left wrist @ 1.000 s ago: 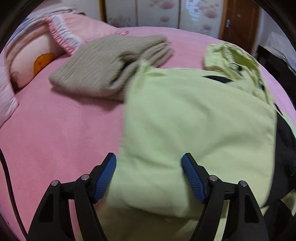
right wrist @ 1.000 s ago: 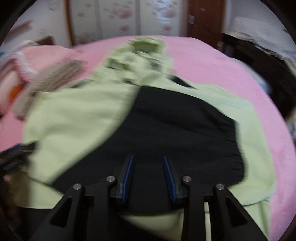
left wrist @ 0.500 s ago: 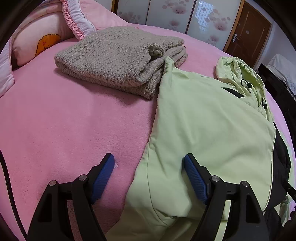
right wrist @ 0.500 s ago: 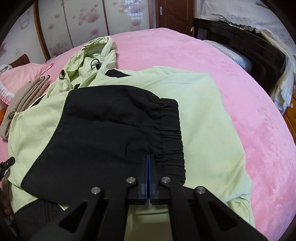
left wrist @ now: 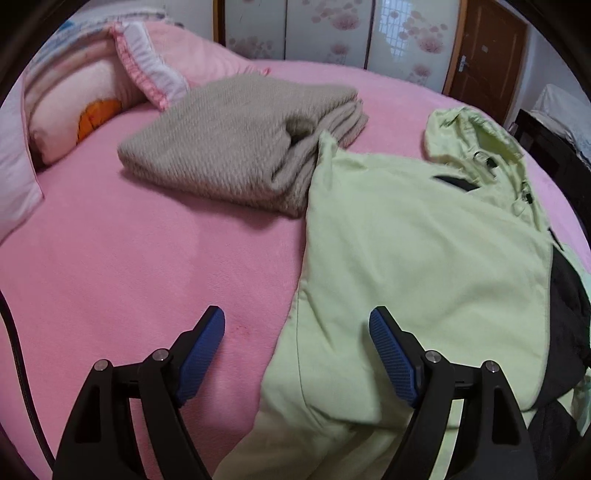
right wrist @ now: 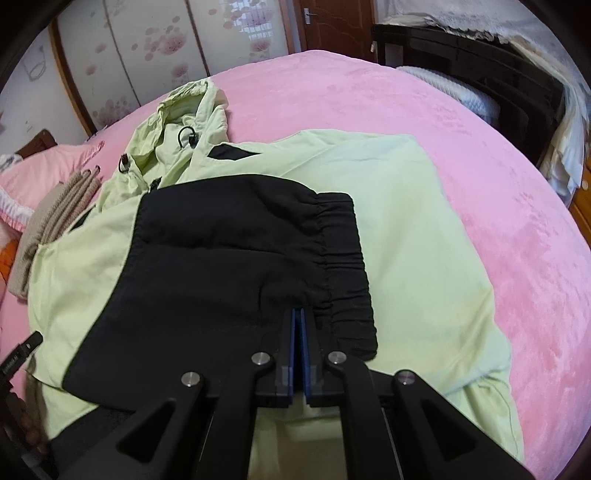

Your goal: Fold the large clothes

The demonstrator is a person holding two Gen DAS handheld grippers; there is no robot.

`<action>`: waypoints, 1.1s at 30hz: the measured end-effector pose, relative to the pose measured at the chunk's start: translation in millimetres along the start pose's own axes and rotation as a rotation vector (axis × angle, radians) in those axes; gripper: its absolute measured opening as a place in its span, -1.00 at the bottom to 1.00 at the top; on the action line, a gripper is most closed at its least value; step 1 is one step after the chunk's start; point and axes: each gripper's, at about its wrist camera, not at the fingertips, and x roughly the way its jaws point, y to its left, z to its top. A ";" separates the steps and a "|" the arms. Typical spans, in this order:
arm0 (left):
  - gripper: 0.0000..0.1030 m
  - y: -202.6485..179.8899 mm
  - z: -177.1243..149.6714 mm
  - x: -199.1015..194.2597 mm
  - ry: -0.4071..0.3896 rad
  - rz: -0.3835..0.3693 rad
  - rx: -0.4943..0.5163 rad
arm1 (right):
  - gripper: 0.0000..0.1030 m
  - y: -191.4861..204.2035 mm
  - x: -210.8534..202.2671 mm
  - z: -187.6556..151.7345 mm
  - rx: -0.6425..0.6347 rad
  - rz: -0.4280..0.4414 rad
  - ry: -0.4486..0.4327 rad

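A light green hooded jacket point(left wrist: 417, 251) lies spread on the pink bed, its hood point(right wrist: 184, 122) toward the far side. A black lining panel with an elastic hem point(right wrist: 236, 258) is folded over its middle. My left gripper point(left wrist: 295, 343) is open and empty, low over the jacket's left edge. My right gripper point(right wrist: 297, 314) has its blue pads pressed together at the black elastic hem, over the black panel; whether cloth is pinched between them does not show.
A folded beige knit sweater point(left wrist: 240, 147) lies on the pink bedspread point(left wrist: 110, 266) touching the jacket's left shoulder. Pink pillows point(left wrist: 85, 103) sit at the far left. A dark bed frame point(right wrist: 480, 85) and wardrobe doors point(left wrist: 332, 33) stand beyond.
My right gripper closed from slightly open and came to the black elastic hem. My left gripper drew back from over the jacket to its left edge, staying open.
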 end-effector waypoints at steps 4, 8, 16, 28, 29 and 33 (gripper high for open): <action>0.54 3.9 2.8 -35.4 -0.055 -0.005 0.006 | -0.94 -1.6 -22.8 -4.7 0.023 0.023 -0.003; 0.54 11.3 3.4 -78.4 -0.125 -0.006 0.005 | -0.94 -1.6 -53.0 -10.5 0.022 0.043 -0.026; 0.63 31.0 -7.3 -186.1 -0.289 -0.049 0.005 | -0.94 -2.7 -137.1 -27.4 0.003 0.086 -0.125; 0.73 34.9 -45.9 -314.3 -0.405 -0.069 0.071 | -0.73 -3.7 -255.4 -63.9 -0.041 0.151 -0.309; 0.73 35.5 -50.3 -321.2 -0.407 -0.075 0.073 | -0.70 -4.8 -263.1 -68.2 -0.044 0.153 -0.320; 0.83 36.2 -70.7 -344.1 -0.411 -0.106 0.093 | -0.60 -10.7 -290.1 -87.3 -0.060 0.166 -0.361</action>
